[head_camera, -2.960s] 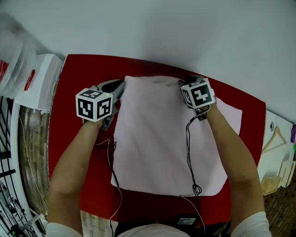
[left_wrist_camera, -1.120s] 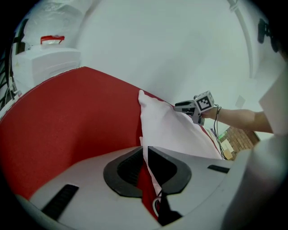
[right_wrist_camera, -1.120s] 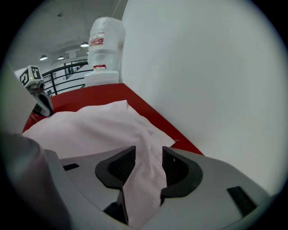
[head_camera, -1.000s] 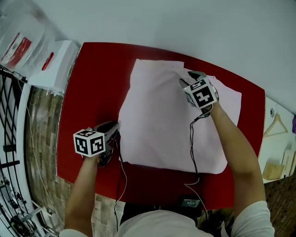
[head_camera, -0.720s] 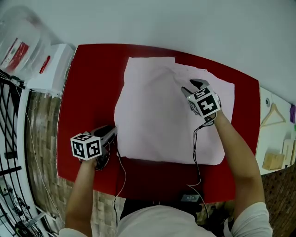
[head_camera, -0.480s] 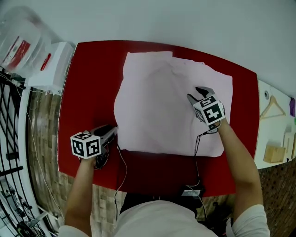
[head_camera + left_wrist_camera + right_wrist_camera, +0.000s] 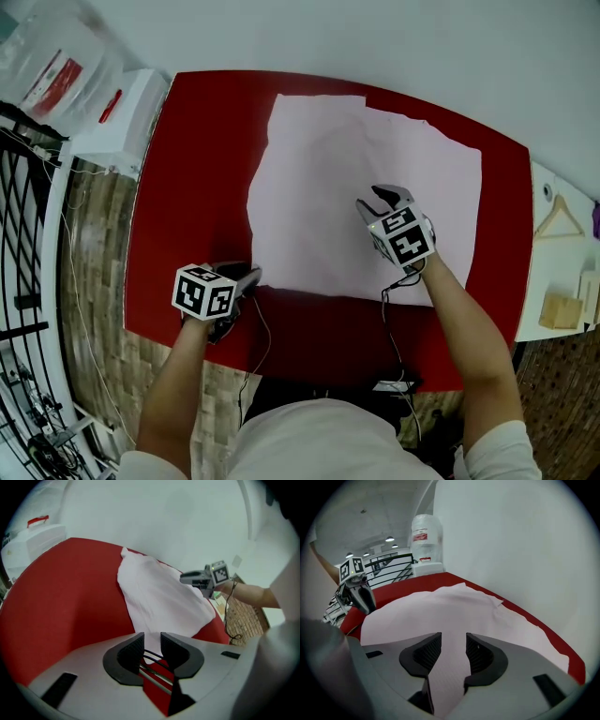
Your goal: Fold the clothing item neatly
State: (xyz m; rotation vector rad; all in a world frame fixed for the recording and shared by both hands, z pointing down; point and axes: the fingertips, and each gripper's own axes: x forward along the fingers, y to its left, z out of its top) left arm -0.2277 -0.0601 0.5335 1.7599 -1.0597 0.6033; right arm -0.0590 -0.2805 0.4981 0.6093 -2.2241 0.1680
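Left gripper (image 7: pixel 151 640): near left, at the clothing item's (image 7: pixel 319 187) near-left corner; jaws have just been opening, now partly apart, gripping nothing.
Right gripper (image 7: pixel 453 641): over the cloth's near right; jaws wide, empty.
Clothing item: flat, reaching the far side of the red table (image 7: pixel 197 187).
Progress: seemingly early; folds remain.

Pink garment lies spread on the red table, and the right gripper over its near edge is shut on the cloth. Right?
Not quite. The right gripper is open: the right gripper view shows its jaws apart above the pink garment, not pinching it. The rest holds: the garment lies spread on the red table, with that gripper over its near edge.
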